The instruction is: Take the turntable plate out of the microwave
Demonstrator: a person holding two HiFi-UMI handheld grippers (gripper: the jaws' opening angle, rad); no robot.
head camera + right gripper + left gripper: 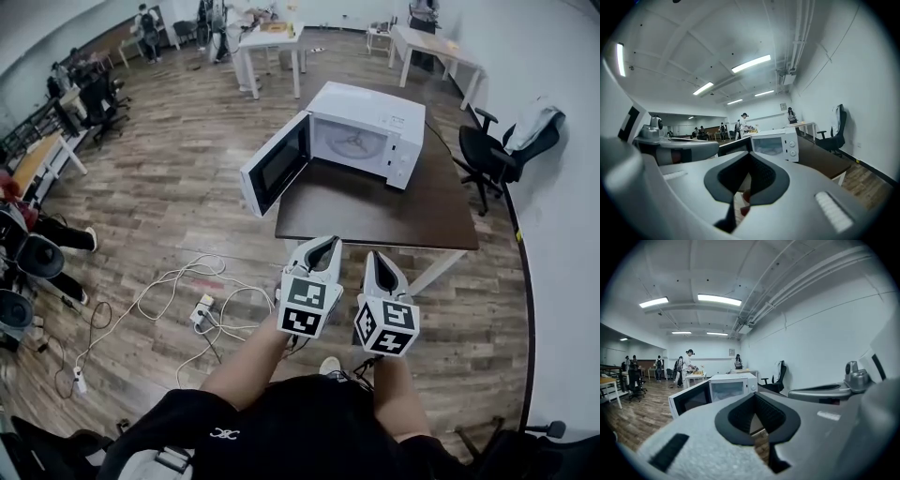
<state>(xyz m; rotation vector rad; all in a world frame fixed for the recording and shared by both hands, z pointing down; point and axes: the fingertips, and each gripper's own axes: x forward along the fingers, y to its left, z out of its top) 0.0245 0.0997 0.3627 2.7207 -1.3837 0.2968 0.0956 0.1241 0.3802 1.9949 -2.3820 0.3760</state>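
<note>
A white microwave (361,131) stands on a dark brown table (375,216), its door (277,169) swung wide open to the left. Inside the lit cavity I see the round turntable plate (350,142) with a three-armed ring showing through it. My left gripper (325,246) and right gripper (379,258) are held side by side short of the table's near edge, apart from the microwave, both shut and holding nothing. The microwave (731,387) lies beyond the closed left gripper (754,395) in its own view. Past the closed right gripper (749,153) the microwave (773,143) shows too.
A black office chair (487,155) stands at the table's right end by the wall. White cables and a power strip (202,314) lie on the wood floor to my left. White tables (272,42) and several people are at the far end.
</note>
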